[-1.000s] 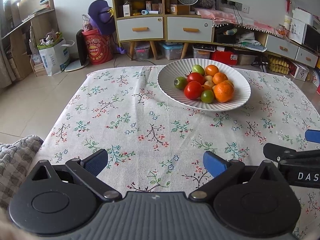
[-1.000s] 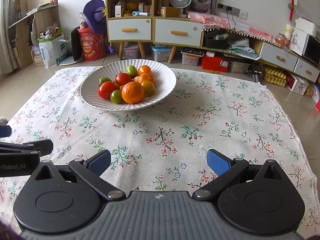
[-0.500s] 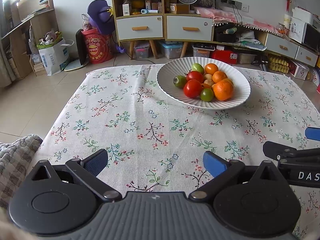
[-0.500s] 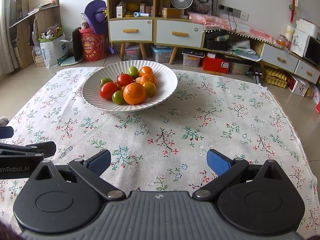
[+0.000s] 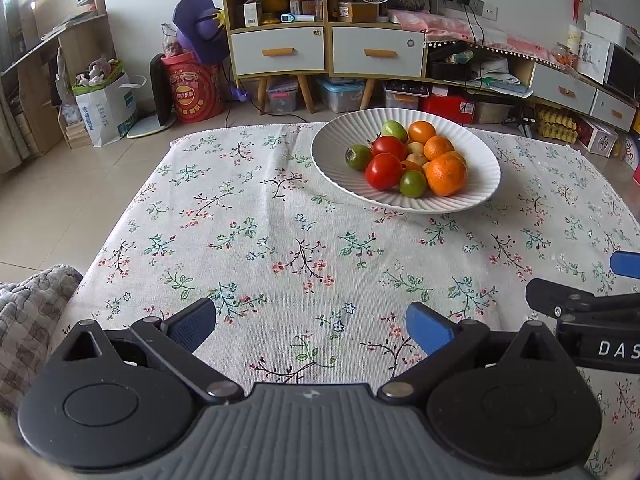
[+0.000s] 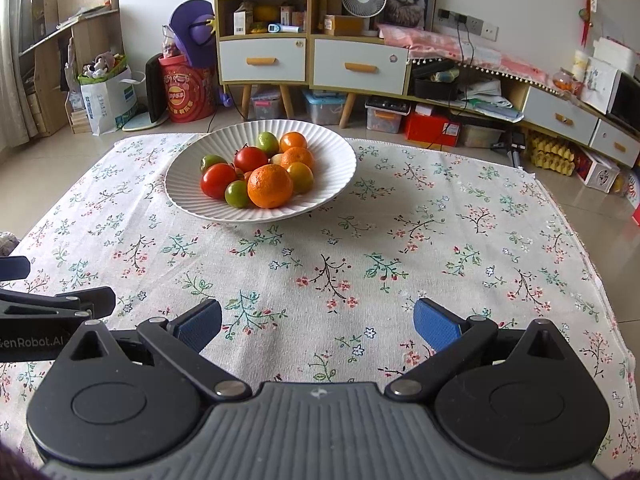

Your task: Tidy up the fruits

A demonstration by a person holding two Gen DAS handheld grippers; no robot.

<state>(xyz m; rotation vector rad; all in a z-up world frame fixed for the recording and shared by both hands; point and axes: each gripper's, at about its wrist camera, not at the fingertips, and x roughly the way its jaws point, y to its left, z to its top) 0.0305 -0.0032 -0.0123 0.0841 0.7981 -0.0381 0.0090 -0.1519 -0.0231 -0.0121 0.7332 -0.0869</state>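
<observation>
both the left gripper and right gripper hover wide open and empty, well short of the white ribbed bowl of oranges and tomatoes.

— Any lettering on show?

— White capitals "DAS", cut off by the frame edge, sit on the black body of the right gripper where it pokes into the left wrist view.

— And from the other camera?

— "enRobot.AI" in grey on the left gripper, its first letter clipped at the edge.

— Anything in the room behind?

— The red tub by the cabinet carries a round logo, too small to read. The white paper bag has blue print, also illegible.
</observation>
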